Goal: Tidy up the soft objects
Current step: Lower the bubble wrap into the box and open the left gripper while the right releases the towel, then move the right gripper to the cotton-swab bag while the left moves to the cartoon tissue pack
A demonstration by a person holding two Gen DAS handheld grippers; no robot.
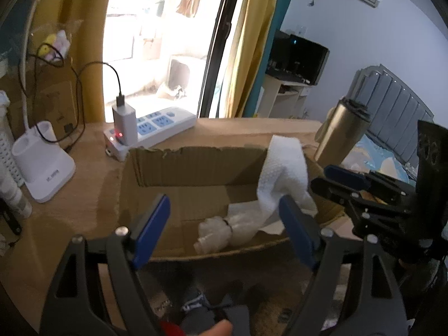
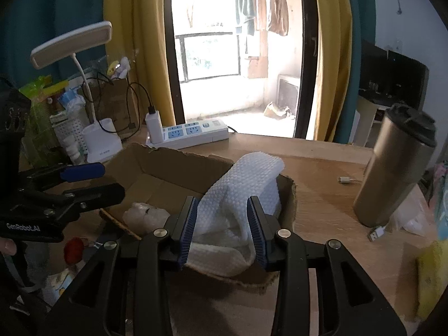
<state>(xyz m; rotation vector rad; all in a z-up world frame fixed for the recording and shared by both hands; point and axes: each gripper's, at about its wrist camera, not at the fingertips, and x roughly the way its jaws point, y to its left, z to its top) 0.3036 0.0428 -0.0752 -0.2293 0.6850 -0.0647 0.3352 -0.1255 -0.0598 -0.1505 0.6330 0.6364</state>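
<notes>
The right claw (image 2: 224, 224) was clamped on a white dimpled towel (image 2: 238, 190), its blue pads (image 2: 189, 224) pressing the cloth from both sides. The towel hung over the box (image 2: 156, 168) at its right end, its lower folds reaching down inside. In the left wrist view the same towel (image 1: 282, 173) stood at 2 o'clock from the box floor, draped down from the right claw (image 1: 316, 184).

The left claw (image 1: 224, 226) hovered over the near edge of the box (image 1: 196, 165) with its fingers spread wide and nothing between them. On the box floor, at 6 o'clock, lay a crumpled clear plastic bundle (image 1: 215, 232), touching a flat white sheet (image 1: 243, 210) beside it.

The box sat on the bench (image 2: 322, 173). A power strip (image 1: 156, 126) lay at 11 o'clock beyond the box, with a white charger (image 1: 124, 124) plugged into it. A steel mug (image 2: 392, 168) stood at 3 o'clock, well apart from the box, and a lamp base (image 1: 42, 168) stood at 9 o'clock.
</notes>
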